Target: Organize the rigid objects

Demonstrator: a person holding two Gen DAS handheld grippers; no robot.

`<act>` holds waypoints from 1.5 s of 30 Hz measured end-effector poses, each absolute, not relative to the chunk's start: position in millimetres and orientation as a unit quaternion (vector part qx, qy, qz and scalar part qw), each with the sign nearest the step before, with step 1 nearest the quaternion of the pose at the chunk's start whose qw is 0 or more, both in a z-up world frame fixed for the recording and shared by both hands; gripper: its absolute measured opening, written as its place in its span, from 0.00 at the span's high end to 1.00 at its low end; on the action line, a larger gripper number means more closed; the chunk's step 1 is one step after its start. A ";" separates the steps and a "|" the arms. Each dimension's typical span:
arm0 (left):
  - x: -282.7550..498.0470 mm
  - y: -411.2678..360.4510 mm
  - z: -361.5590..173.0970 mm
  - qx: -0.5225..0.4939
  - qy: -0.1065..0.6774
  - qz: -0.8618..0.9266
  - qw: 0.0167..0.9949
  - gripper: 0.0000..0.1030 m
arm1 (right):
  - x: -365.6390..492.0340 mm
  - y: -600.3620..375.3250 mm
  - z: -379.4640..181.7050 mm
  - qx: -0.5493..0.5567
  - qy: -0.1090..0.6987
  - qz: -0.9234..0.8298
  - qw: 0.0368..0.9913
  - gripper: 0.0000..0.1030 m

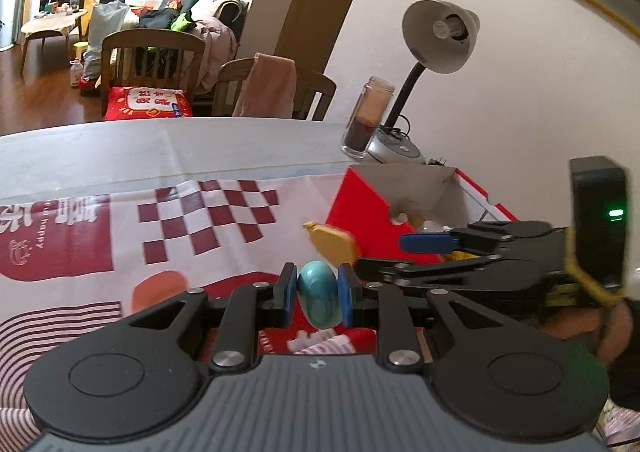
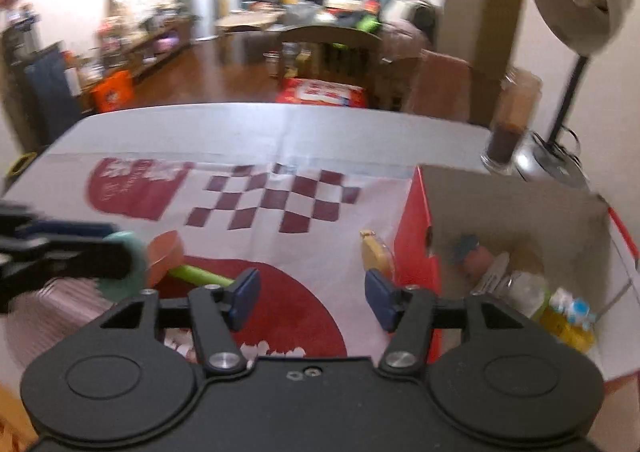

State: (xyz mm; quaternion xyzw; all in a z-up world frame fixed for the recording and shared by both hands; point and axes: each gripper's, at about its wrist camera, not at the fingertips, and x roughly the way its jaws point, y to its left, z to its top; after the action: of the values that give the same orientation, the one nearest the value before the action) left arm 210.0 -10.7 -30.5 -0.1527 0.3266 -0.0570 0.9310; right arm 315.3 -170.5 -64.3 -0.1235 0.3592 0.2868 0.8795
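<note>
Patterned tablecloth (image 1: pixel 120 180), glossy teal egg (image 1: pixel 320 294)

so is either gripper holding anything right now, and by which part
The left gripper clamps a teal egg-shaped toy across its sides. The right gripper is open and holds nothing.

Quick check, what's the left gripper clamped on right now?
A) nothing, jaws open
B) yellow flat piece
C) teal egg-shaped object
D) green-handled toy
C: in the left wrist view the left gripper has both blue pads pressed against the teal egg-shaped object.
</note>
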 end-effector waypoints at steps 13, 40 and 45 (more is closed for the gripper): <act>197.9 50.6 -51.7 -0.178 0.340 -0.072 0.920 0.80 | 346.2 -94.8 -125.2 -0.272 0.341 0.165 0.885 0.33; 218.0 31.3 -120.2 -0.076 0.405 -0.091 0.907 0.79 | 382.6 -79.4 -155.1 -0.354 0.395 0.171 0.830 0.60; 224.5 20.7 -134.2 -0.038 0.416 -0.077 0.905 0.72 | 382.2 -80.1 -152.8 -0.346 0.395 0.172 0.833 0.58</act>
State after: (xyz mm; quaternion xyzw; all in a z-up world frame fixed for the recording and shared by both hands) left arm 224.5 20.7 -134.2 -0.0375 0.4159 -0.0773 0.9053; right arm 382.2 -80.1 -152.8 -0.3456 0.3954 0.1724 0.8334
